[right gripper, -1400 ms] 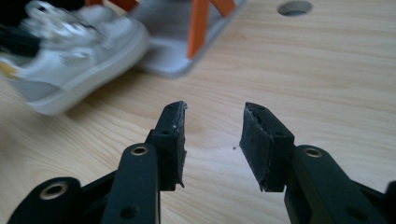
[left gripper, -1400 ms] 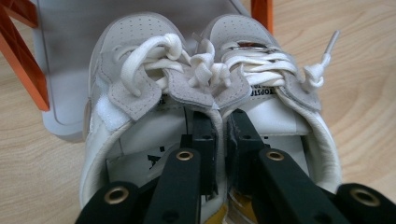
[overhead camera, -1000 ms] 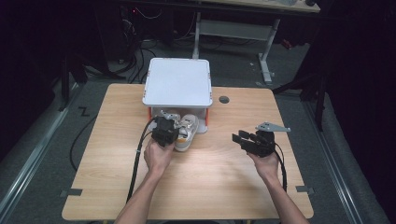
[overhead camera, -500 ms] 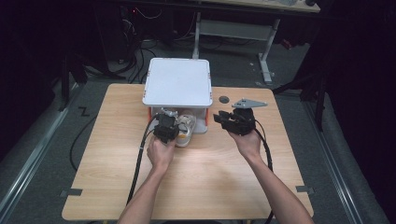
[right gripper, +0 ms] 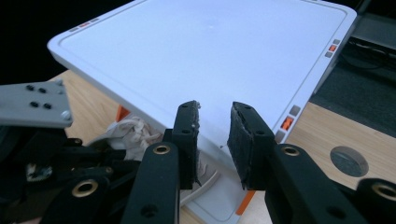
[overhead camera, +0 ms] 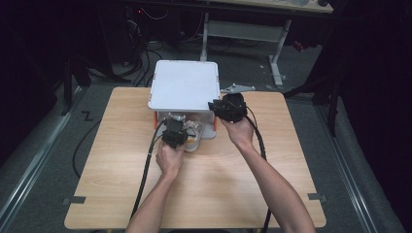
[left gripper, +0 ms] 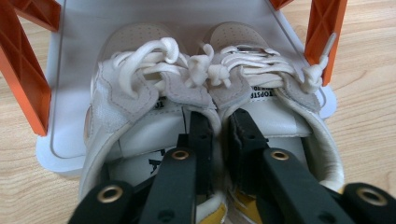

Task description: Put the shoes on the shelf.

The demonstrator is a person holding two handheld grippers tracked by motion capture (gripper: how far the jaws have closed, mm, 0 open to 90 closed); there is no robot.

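Pale wood-grain table (overhead camera: 107, 165); smooth matt white plastic rack (overhead camera: 183, 85); suede-and-cloth shoes (left gripper: 205, 107); rough black pads (right gripper: 245, 140).

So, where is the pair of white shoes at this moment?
The white shoes sit side by side on the lower shelf of the white rack, between its orange legs, at the near edge in the high view. The left gripper pinches their inner collars together.

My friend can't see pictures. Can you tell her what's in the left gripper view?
A pair of white sneakers with knotted laces sits on a white tray between orange posts. The left gripper pinches the two shoes' inner collars together between its black jaws, above a wooden table.
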